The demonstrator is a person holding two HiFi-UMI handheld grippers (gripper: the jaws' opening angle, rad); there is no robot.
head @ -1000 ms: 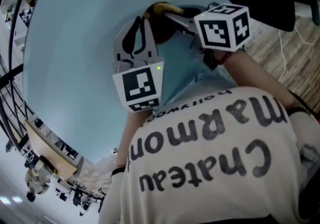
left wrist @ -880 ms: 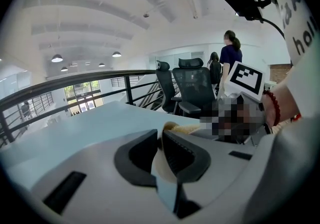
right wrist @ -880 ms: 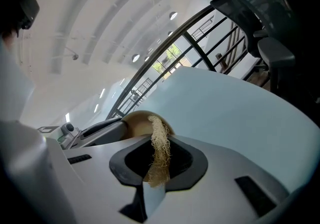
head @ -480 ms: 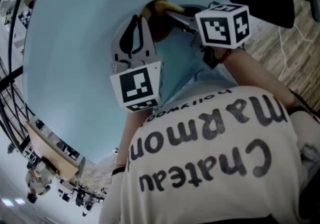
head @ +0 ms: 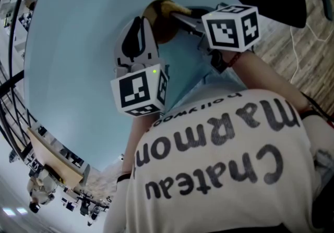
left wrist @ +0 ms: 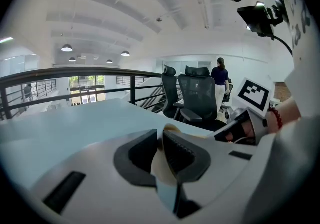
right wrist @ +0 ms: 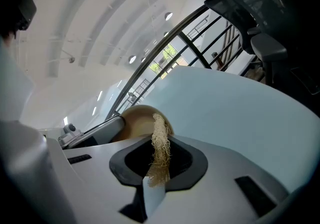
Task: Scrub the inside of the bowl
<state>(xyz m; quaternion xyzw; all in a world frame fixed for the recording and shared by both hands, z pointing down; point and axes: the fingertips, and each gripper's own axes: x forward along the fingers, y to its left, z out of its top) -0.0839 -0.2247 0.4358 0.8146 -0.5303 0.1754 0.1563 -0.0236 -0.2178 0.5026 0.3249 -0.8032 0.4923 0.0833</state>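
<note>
A tan bowl point(head: 158, 14) stands tipped on the far part of the light blue round table point(head: 73, 49). My left gripper point(head: 141, 33) is shut on the bowl's thin rim point(left wrist: 160, 164), which shows between its dark pads. My right gripper point(head: 176, 16) comes in from the right, its tips at the bowl's mouth. It is shut on a straw-coloured fibre scrubber point(right wrist: 160, 144), whose top end lies against the bowl point(right wrist: 136, 120). The inside of the bowl is mostly hidden in the head view. In the left gripper view, the right gripper's marker cube point(left wrist: 256, 94) sits at the right.
Black office chairs point(left wrist: 198, 93) stand just past the table's far edge, and a person point(left wrist: 219, 74) stands behind them. A dark railing point(left wrist: 75, 72) runs round the back. Wooden floor point(head: 292, 52) lies to the table's right. My own shirt fills the lower head view.
The left gripper's marker cube has drifted a little left and down. The bowl has shifted slightly up and left, showing more of its rim. Both grips are unchanged.
</note>
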